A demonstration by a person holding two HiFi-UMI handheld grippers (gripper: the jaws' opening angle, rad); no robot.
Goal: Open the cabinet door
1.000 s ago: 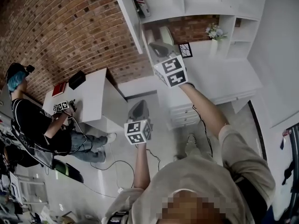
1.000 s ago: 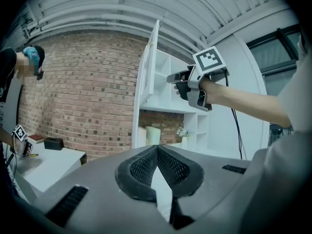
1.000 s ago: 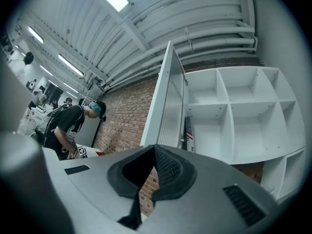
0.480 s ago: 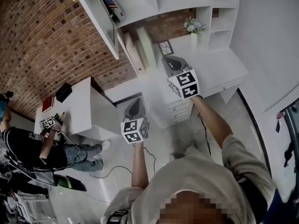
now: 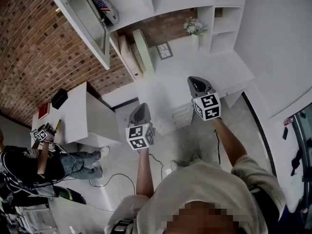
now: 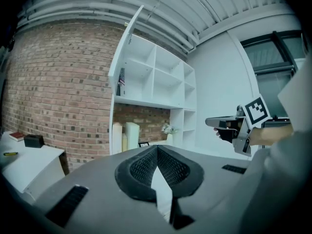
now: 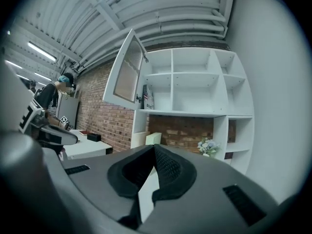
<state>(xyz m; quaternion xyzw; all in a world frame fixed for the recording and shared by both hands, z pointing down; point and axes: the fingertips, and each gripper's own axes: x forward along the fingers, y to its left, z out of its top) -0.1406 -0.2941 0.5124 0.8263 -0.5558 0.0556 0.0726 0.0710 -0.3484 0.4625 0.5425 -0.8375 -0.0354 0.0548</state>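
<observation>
One cabinet door (image 5: 82, 14) open, flag-printed item (image 5: 104, 7)

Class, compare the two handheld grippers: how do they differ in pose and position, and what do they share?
The right gripper reaches farther toward the white shelf unit than the left gripper, held nearer the person. In the head view the right gripper tilts leftward; the left gripper points nearly straight up the picture. Both have shut, empty jaws.

Head view downward; claw views toward cabinet (image 7: 191, 88)
</observation>
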